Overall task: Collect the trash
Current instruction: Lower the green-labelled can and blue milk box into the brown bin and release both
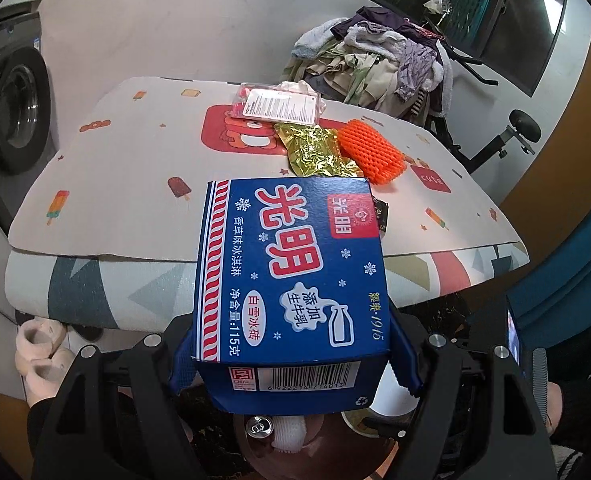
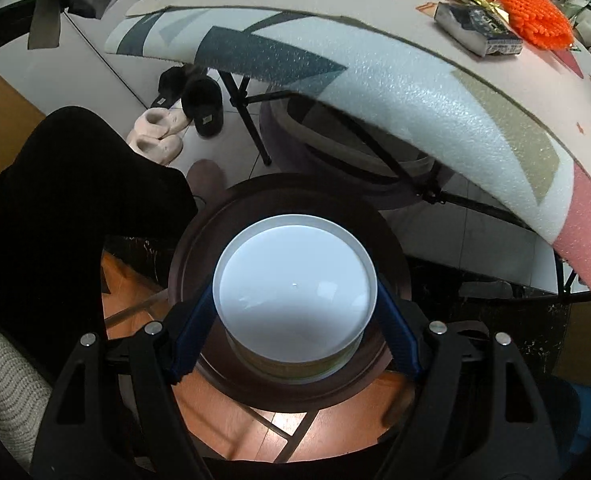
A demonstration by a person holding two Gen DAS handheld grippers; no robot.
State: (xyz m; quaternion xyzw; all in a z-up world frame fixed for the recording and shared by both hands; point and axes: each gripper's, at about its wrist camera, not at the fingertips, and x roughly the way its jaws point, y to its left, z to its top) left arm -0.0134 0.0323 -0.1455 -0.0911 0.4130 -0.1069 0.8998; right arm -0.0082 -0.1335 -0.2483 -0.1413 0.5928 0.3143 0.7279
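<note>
My left gripper [image 1: 291, 360] is shut on a blue ice-cream carton [image 1: 291, 264] with red and white lettering, held in front of the table edge. Under it in the left wrist view is a dark round bin [image 1: 251, 446] with a drink can [image 1: 258, 427] and a white foam net [image 1: 289, 432] inside. My right gripper [image 2: 295, 320] points steeply down, shut on a white-bottomed round tub [image 2: 295, 284] right above the bin [image 2: 393, 252]. On the table lie a gold foil wrapper [image 1: 315, 152], an orange foam net [image 1: 373, 152], a clear plastic pack [image 1: 281, 104] and a small dark packet [image 2: 477, 28].
The foam-padded folding table [image 1: 115, 168] overhangs the bin on thin black legs [image 2: 251, 120]. Slippers [image 2: 163, 132] lie on the floor beneath. A heap of clothes [image 1: 379, 64] sits behind the table, with a washing machine [image 1: 15, 108] at left. A person's dark-clothed leg [image 2: 67, 200] is beside the bin.
</note>
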